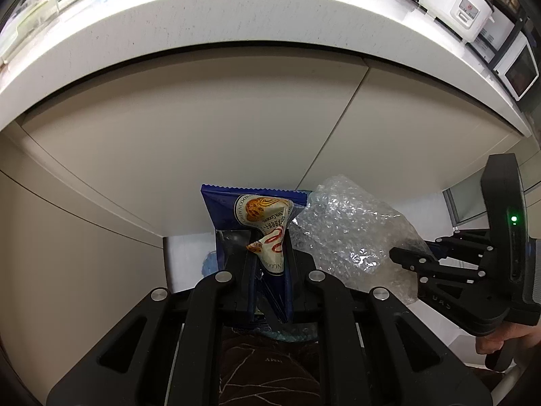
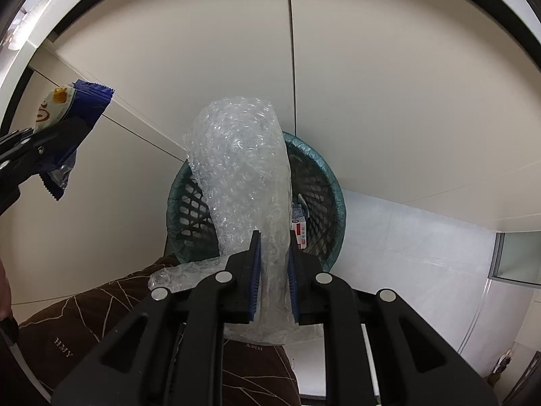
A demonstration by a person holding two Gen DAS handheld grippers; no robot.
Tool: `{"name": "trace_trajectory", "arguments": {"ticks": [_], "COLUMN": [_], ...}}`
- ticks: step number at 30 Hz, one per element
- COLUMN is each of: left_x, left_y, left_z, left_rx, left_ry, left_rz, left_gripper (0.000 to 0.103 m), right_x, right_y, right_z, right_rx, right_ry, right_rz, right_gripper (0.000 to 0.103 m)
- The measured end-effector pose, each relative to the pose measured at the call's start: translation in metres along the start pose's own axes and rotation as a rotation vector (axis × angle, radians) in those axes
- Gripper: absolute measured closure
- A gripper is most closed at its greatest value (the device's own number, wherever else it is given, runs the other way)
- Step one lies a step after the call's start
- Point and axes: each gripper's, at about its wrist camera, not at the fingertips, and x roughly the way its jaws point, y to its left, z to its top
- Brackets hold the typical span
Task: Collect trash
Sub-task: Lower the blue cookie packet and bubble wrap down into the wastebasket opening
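Note:
My left gripper [image 1: 268, 253] is shut on a blue cookie wrapper [image 1: 257, 213] and holds it up in front of the cabinet doors. The wrapper also shows in the right wrist view [image 2: 79, 115], at the left. My right gripper [image 2: 274, 240] is shut on a sheet of clear bubble wrap [image 2: 236, 162], held above a green-rimmed black mesh trash basket [image 2: 321, 182]. In the left wrist view the bubble wrap [image 1: 348, 233] hangs right of the wrapper, with the right gripper [image 1: 399, 257] beside it.
The basket holds a small red and white box [image 2: 299, 230]. Beige cabinet doors [image 1: 203, 128] stand under a white countertop [image 1: 236, 13] with a rice cooker [image 1: 453, 0] and microwave [image 1: 517, 71]. Brown patterned fabric [image 2: 94, 314] lies below the grippers.

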Motion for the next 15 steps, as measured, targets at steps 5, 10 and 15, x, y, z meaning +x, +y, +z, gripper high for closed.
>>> {"name": "trace_trajectory", "arguments": {"ticks": [5,10,15], "left_x": [0.003,0.005,0.004], "left_y": [-0.003,-0.002,-0.003], "left_z": [0.005,0.008,0.009], "left_rx": [-0.003,-0.003,0.001], "left_ry": [0.015,0.023,0.032], "left_rz": [-0.002,-0.002,-0.002], "left_gripper": [0.092,0.092,0.092], "right_x": [0.01,0.017,0.015], "right_y": [0.008,0.011,0.008], "right_z": [0.007,0.016,0.026], "right_rx": [-0.019,-0.018,-0.013], "right_ry": [0.034,0.07,0.071], "right_rz": [-0.012,-0.01,-0.008], "right_gripper": [0.087,0.082,0.072]}}
